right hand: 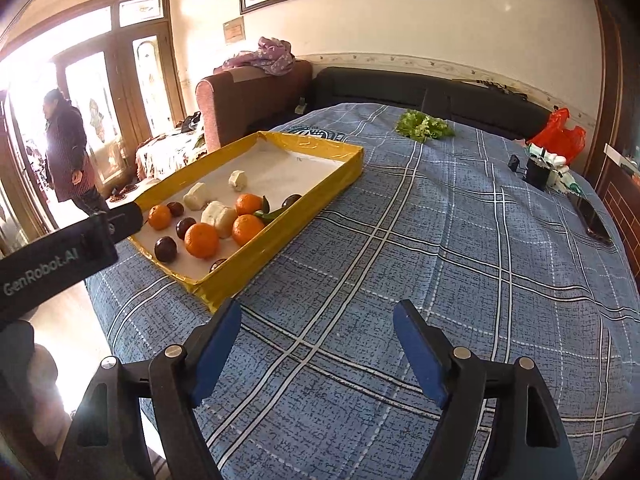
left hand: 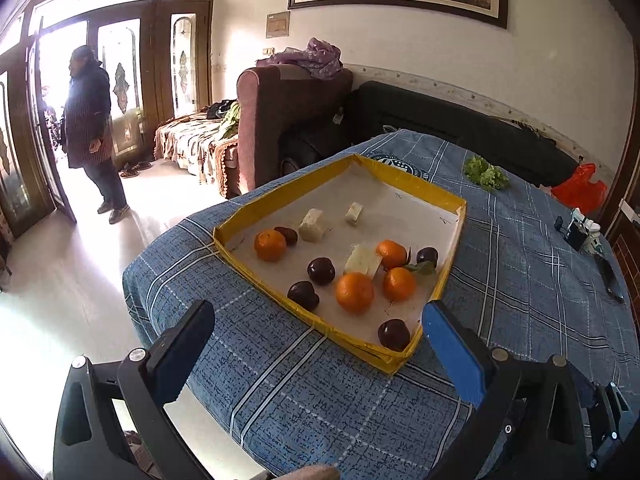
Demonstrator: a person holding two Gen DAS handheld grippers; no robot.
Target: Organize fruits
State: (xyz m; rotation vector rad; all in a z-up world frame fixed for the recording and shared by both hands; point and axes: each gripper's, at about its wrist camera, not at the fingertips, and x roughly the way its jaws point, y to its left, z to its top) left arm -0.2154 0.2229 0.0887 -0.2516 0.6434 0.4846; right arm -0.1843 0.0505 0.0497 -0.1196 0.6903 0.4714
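Note:
A yellow shallow box (left hand: 416,180) (right hand: 280,240) sits on the blue plaid cloth. In it lie several oranges (left hand: 354,292) (right hand: 202,240), several dark plums (left hand: 321,270) (right hand: 165,249) and three pale cut chunks (left hand: 362,260) (right hand: 219,216). My left gripper (left hand: 320,316) is open and empty, held just before the box's near corner. My right gripper (right hand: 318,316) is open and empty over bare cloth, right of the box. The left gripper's body (right hand: 60,252) shows at the left of the right wrist view.
A bunch of green leaves (left hand: 486,174) (right hand: 424,126) lies on the far cloth. A red bag (right hand: 560,134), a small dark device (right hand: 538,174) and a phone (right hand: 594,220) sit at the right edge. A person (left hand: 92,132) stands at the door beyond a sofa (left hand: 280,120).

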